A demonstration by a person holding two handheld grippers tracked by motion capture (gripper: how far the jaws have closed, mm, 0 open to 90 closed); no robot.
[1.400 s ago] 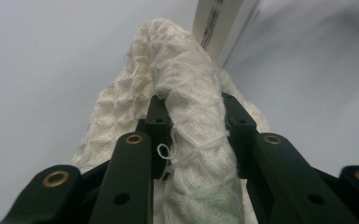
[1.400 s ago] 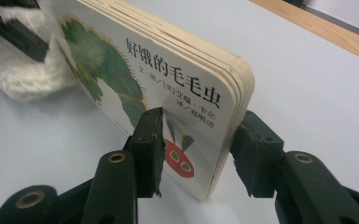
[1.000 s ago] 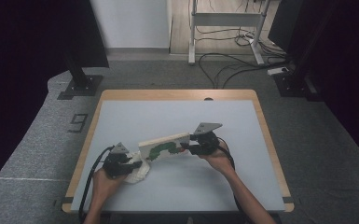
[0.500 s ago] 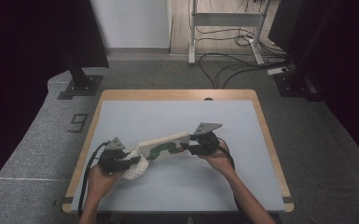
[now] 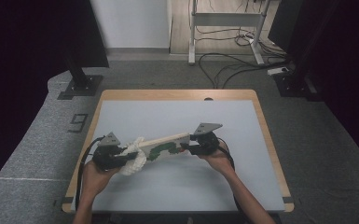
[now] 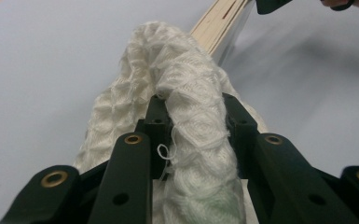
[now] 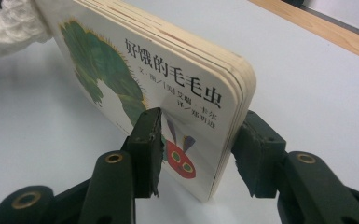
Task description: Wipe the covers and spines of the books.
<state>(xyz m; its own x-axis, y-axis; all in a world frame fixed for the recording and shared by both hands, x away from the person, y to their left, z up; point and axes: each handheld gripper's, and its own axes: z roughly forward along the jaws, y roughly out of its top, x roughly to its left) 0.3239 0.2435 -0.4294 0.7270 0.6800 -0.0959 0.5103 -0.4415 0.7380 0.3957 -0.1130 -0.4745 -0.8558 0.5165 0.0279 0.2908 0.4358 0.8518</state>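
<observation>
Step in hand, as judged from the layout: sliding a white foam net sleeve over 1 end of a board book while the other end is held steady.

1. Left gripper [image 5: 121, 156]: its 2 jaws are pressed together on a bunched fold of the foam net sleeve [image 6: 186, 107], pinching it. In the left gripper view the mesh swells up between and above the jaws, with the book's page edges running away behind it. Keep the pinch on the mesh alone; a jaw that catches the book edge as well would probably block the sleeve from sliding.

2. Board book [image 5: 164, 145]: it spans the gap between both grippers, above the front half of the grey table [image 5: 177, 116], tilted, its left end inside the sleeve.

3. Right gripper [image 7: 198, 147]: the jaws clamp the book's near corner, 1 on the printed cover, 1 on the back. Hold this end still and level with the pull.

Risk: the mesh looks stretchy and may snag on the book's corners; draw it along the book's length, not across.
</observation>
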